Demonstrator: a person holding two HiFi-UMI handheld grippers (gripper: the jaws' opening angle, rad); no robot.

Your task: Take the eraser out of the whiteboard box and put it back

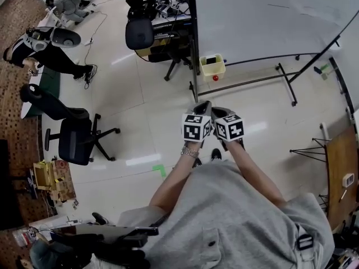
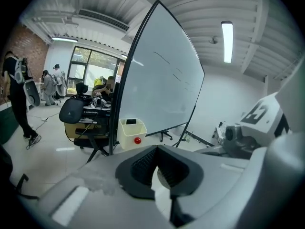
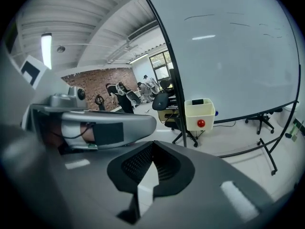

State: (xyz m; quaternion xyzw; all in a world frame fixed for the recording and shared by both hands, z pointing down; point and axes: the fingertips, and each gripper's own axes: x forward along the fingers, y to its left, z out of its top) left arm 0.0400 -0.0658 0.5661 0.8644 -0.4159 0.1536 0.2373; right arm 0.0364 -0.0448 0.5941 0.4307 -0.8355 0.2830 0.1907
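We see the whiteboard (image 1: 269, 15) cut off at the frame's edge. The box (image 1: 212, 67) sits at its lower corner, with only the eraser's (image 1: 211, 60) dark top showing inside. The left gripper (image 2: 157, 149) and right gripper (image 3: 152, 145) have their jaws closed on nothing. We hold them side by side, tilted down, well apart from the box.

Left gripper (image 1: 202, 106): jaws closed together, nothing between them; it points forward and somewhat down.
Right gripper (image 1: 219, 113): jaws closed together, empty; it is held just beside the other one.
Arms: left forearm (image 1: 174, 178) and right forearm (image 1: 253, 172) are bare, stretched forward, coming together toward the wrists.
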